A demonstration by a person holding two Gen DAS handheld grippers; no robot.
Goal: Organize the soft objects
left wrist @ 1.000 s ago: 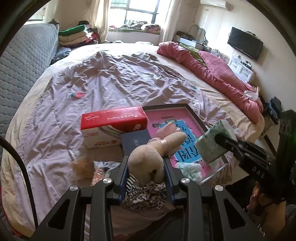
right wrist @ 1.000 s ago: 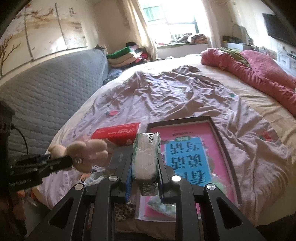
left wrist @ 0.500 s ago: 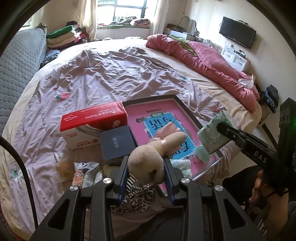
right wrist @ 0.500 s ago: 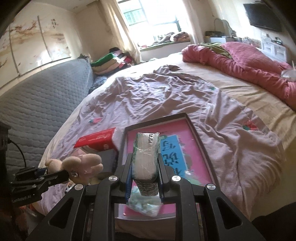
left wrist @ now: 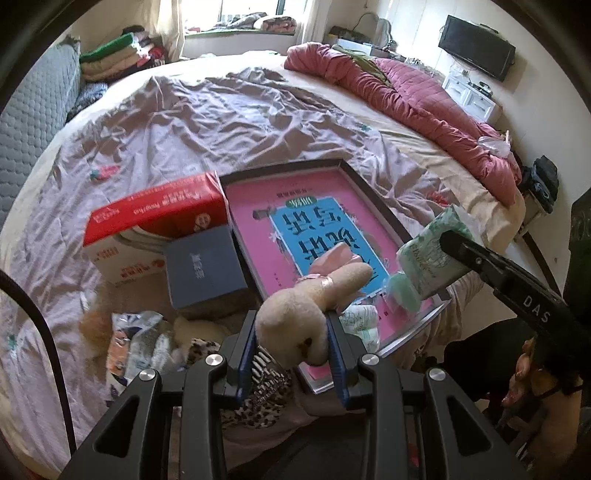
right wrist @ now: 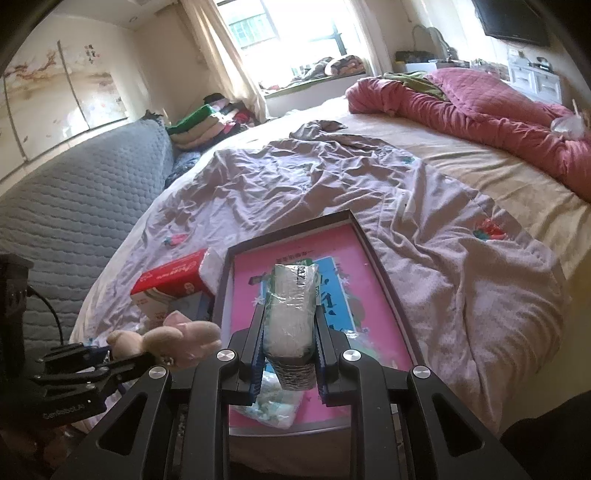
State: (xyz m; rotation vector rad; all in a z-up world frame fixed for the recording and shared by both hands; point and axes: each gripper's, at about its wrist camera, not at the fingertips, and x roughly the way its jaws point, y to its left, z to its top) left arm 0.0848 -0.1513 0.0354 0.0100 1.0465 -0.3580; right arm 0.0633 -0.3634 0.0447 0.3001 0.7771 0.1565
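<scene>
Light: daylight from the window, blown out
Bed: bright, creases shadowed
Edges: fisheye bending, dark corners
Focus: near foreground perhaps soft

Left hand-held gripper: black angular frame, blue pads, silver screws, black cable at the side. Right hand-held gripper: same build, white "DAS" lettering on its finger.

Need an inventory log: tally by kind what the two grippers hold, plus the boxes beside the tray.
Plush rabbit: 1
Tissue pack: 1
Boxes: 2, red box and grey box
Total: 4
</scene>
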